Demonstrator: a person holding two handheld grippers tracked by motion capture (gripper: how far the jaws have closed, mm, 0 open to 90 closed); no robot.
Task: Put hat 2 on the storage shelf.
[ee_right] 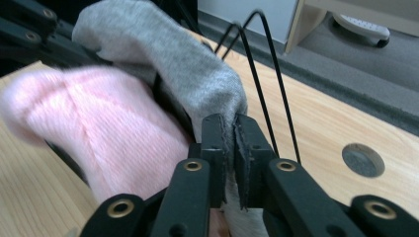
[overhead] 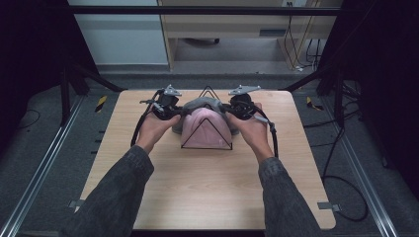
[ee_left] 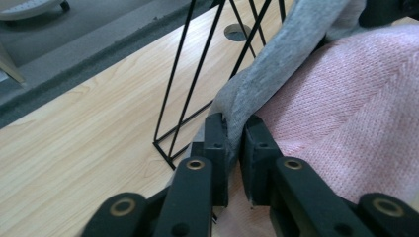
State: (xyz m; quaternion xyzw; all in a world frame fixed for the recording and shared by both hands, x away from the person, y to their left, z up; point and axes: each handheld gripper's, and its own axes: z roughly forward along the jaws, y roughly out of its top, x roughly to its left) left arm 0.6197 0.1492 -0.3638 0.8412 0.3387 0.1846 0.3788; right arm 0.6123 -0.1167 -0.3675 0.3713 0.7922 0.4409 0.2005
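A black wire rack shaped like a tent stands at the middle of the wooden table. A pink knitted cloth hangs over it, and a grey cloth lies across the top behind the pink one. My left gripper pinches the grey cloth's left end, and my right gripper pinches its right end. In the left gripper view the left gripper is shut on a fold of grey cloth beside the pink cloth. In the right gripper view the right gripper is shut on the grey cloth.
A round hole sits in the tabletop near the rack's far side. Metal rails run along the floor on both sides of the table, with cables at the right. A pale cabinet stands beyond the far edge.
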